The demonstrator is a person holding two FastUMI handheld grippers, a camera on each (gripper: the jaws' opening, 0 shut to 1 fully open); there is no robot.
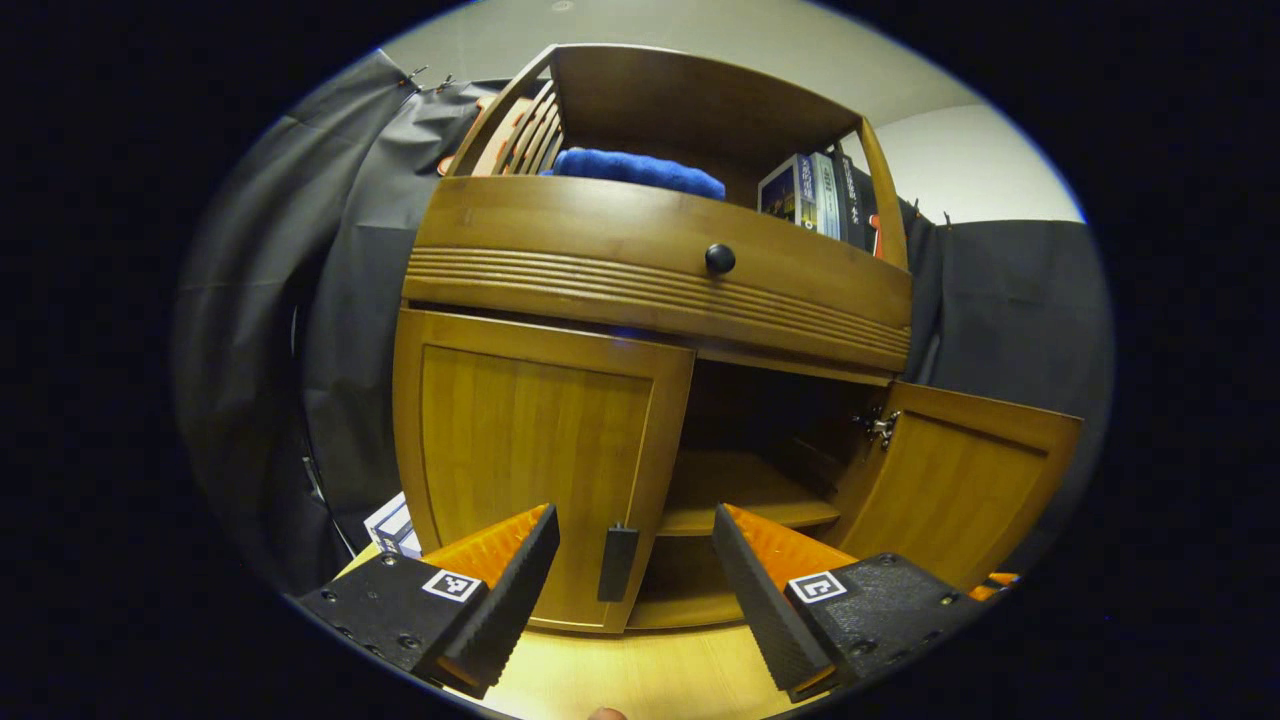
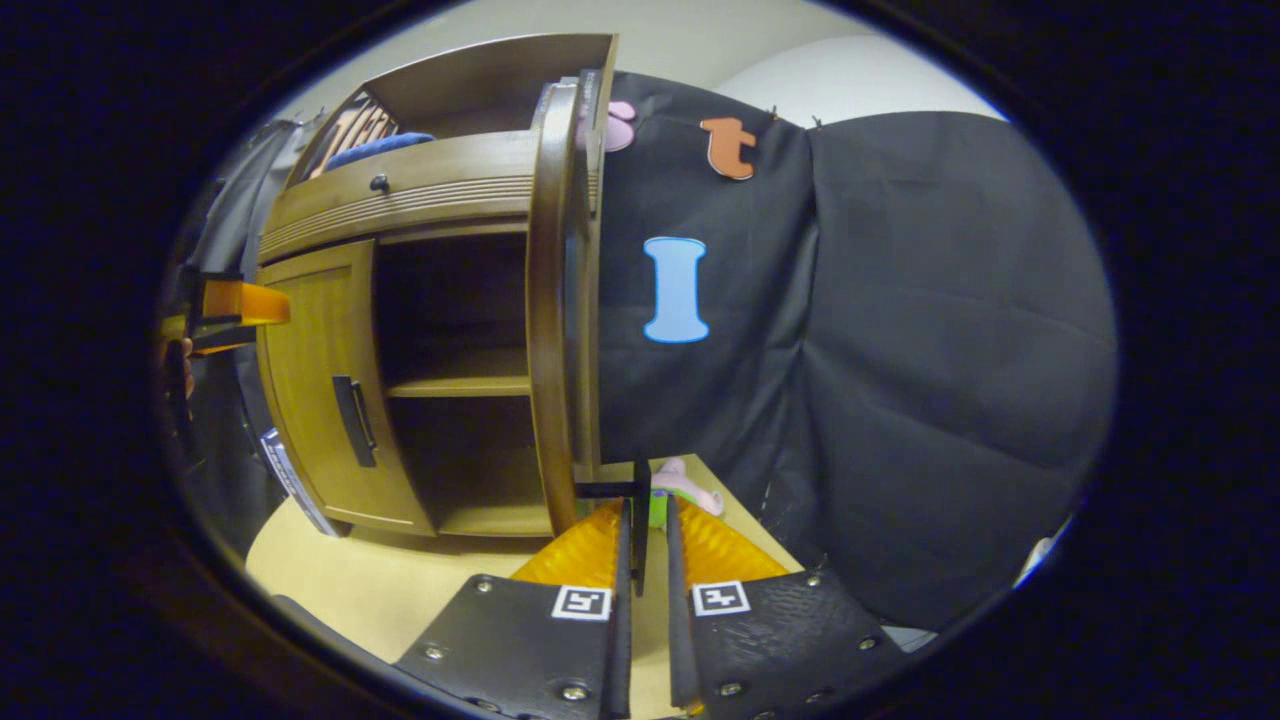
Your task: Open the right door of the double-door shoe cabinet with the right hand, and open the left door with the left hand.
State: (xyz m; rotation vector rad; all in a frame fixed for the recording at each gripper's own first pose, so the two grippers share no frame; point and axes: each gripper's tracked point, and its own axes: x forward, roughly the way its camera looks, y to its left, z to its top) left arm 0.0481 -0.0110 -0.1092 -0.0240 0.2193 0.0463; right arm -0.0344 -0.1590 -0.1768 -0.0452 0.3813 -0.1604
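Here the left door's handle point(image 1: 617, 562) sits between spread left jaws; right jaws pinch the right handle point(image 2: 640, 535).

Right claw point(image 2: 645, 545) closed on the black handle point(image 2: 640, 500) of the swung-open right door point(image 2: 555, 300), left door point(image 2: 320, 380) closed, left claw point(image 2: 225, 310) near it, pale wooden surface point(image 2: 400, 580) below

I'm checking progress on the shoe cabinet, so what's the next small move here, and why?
Probably ease the left gripper forward and close it on the left door's handle. The right door already stands open, with the right gripper clamped on its handle, while the left door is closed and the left gripper's jaws sit open either side of its handle.
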